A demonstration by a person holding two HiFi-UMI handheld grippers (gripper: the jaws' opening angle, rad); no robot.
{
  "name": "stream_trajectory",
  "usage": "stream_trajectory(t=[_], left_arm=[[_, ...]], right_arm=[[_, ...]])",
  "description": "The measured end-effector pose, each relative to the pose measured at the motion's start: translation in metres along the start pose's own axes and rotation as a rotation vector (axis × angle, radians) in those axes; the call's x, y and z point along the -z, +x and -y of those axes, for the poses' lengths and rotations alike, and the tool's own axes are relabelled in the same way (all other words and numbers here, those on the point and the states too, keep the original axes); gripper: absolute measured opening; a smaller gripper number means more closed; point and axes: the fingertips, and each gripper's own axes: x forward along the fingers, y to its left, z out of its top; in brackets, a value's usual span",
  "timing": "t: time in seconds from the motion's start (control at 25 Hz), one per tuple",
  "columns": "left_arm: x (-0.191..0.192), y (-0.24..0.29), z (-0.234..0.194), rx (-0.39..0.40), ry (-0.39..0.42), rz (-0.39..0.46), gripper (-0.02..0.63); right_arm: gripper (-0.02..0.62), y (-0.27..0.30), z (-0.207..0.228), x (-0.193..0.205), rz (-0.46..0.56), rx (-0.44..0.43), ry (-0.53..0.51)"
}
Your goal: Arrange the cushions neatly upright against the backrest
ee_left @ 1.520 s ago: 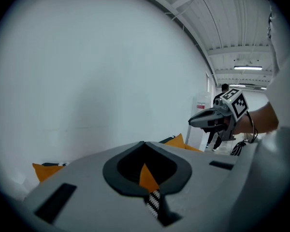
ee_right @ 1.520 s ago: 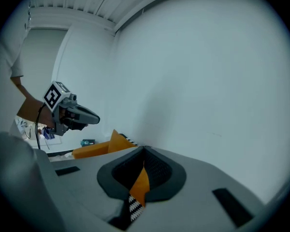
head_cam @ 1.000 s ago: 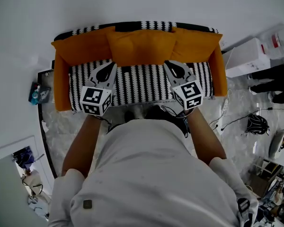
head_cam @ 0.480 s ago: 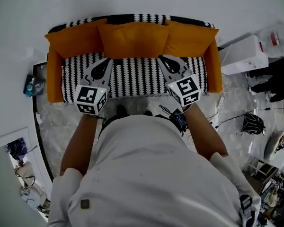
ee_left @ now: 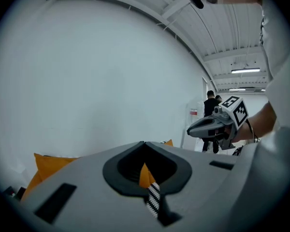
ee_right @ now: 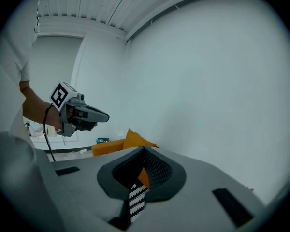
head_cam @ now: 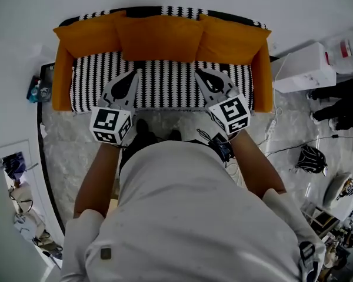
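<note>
While the three orange cushions stand in a crosswise row along the backrest, the left gripper and right gripper — both closed, empty — hover over the seat, cushions straight ahead, roughly equally near each.

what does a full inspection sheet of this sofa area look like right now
surface: sofa seat, black and white pattern, no loose items seen on it
job's things: left cushion, middle cushion and right cushion, orange, in a row along the backrest, the middle one overlapping both neighbours
clutter: white box and black bag on the floor to the right
grippers: left tool and right tool both shut, holding nothing, over the seat
cables: black cable across the floor
surroundings: white wall, marbled floor; person standing far off
</note>
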Motion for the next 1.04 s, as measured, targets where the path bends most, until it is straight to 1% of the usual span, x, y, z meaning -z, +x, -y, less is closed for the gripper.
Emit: stream_trajectory(t=[0.2,0.4,0.76,1.04], left_arm=[[0.0,-0.006,0.029,-0.025,0.008,0.004,0.009],[0.004,-0.013,0.043,-0.042,0.011,0.0,0.009],[0.005,-0.023,0.043,-0.075,0.011,0.001,0.009],[0.002,-0.018,0.036,-0.075,0.011,-0.009,0.009]], right_arm=[[0.026,-0.027,-0.001,0.014,0.017,-0.011,0.016],[0.026,-0.043,-0.004,0.02,0.026,-0.02,0.018],[0.026,-0.042,-0.006,0.019,0.042,-0.03,0.015],[0.026,-0.033,0.0,0.01,0.052,-0.029,0.012]])
